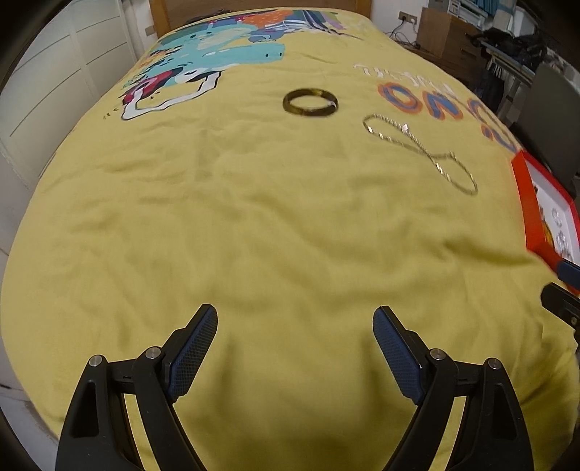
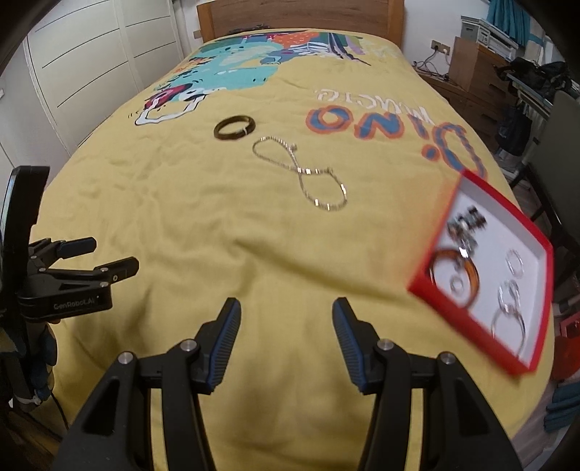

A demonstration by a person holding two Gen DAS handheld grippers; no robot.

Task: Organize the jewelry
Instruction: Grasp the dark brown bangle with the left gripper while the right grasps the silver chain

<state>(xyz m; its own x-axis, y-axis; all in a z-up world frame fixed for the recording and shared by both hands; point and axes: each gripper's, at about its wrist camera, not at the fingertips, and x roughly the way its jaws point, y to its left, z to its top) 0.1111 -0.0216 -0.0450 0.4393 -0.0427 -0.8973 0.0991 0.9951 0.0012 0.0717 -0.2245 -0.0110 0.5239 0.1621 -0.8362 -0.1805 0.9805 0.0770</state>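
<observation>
A dark olive bangle (image 1: 310, 103) (image 2: 234, 127) lies flat on the yellow bedspread, mid-bed. Just right of it a silver chain necklace (image 1: 417, 145) (image 2: 301, 170) is spread in a figure-eight loop. A red shallow box (image 2: 533, 232) (image 1: 522, 188) with a white inside sits at the bed's right side, holding an orange bangle (image 2: 475, 275) and several silver rings. My left gripper (image 1: 295, 322) is open and empty, well short of the bangle. My right gripper (image 2: 286, 313) is open and empty, near the bed's foot, left of the box. The left gripper (image 2: 105, 259) also shows at the right wrist view's left edge.
The bedspread (image 1: 253, 235) carries a dinosaur print and lettering toward the wooden headboard (image 2: 301, 14). White wardrobe doors (image 1: 54, 90) line the left side. A wooden dresser (image 2: 478, 72), cables and a cluttered desk stand to the right of the bed.
</observation>
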